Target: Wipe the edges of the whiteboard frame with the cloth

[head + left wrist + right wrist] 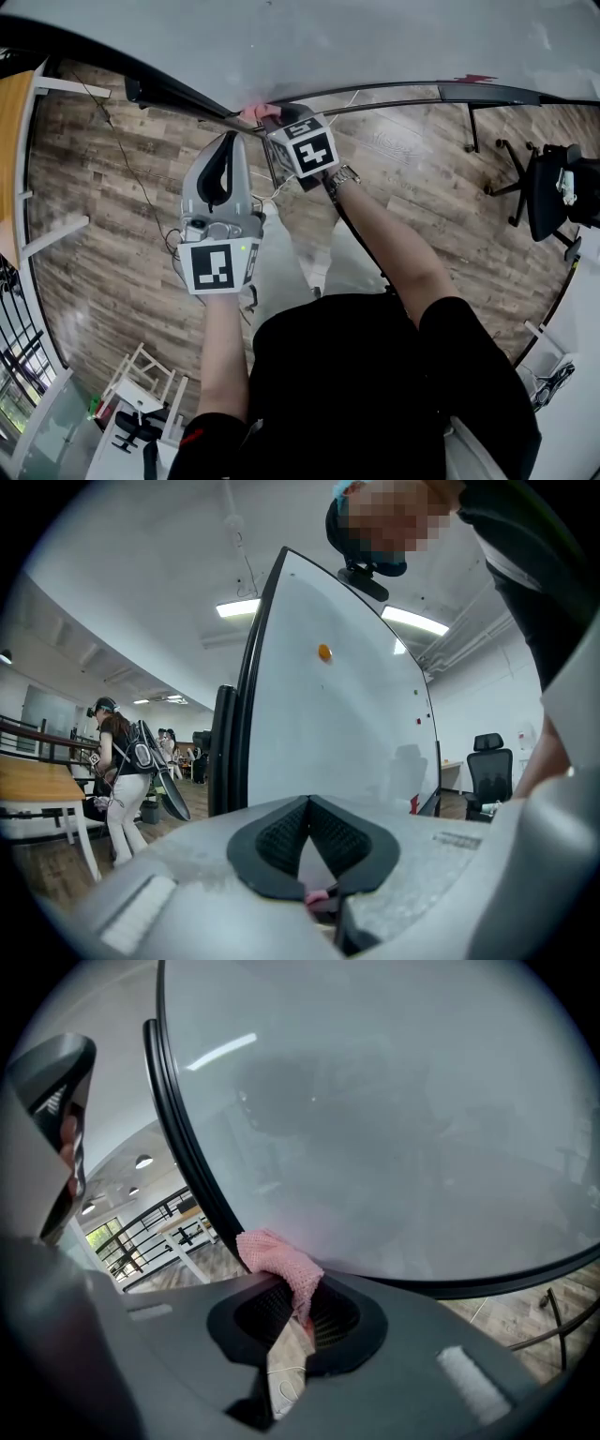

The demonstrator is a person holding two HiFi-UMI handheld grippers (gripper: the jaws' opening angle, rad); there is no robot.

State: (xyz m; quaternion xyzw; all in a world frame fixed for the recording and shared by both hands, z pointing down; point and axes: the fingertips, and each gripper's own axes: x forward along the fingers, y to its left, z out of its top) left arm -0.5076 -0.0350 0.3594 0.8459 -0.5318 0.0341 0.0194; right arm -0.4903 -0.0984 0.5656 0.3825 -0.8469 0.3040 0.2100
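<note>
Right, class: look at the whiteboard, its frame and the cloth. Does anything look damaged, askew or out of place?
Nothing stands out. The pink cloth is pinched in the right gripper at the whiteboard frame, and the frame looks intact.

- Wood-plank floor (103, 234) spreads beneath a black office chair (553, 192).
- Wooden-topped table (11, 141) on white legs stands well apart from the chair.
- Black railing (11, 328) lies beyond, farther from the chair.
- Long ceiling light (412, 621) glows high above the chair.
</note>
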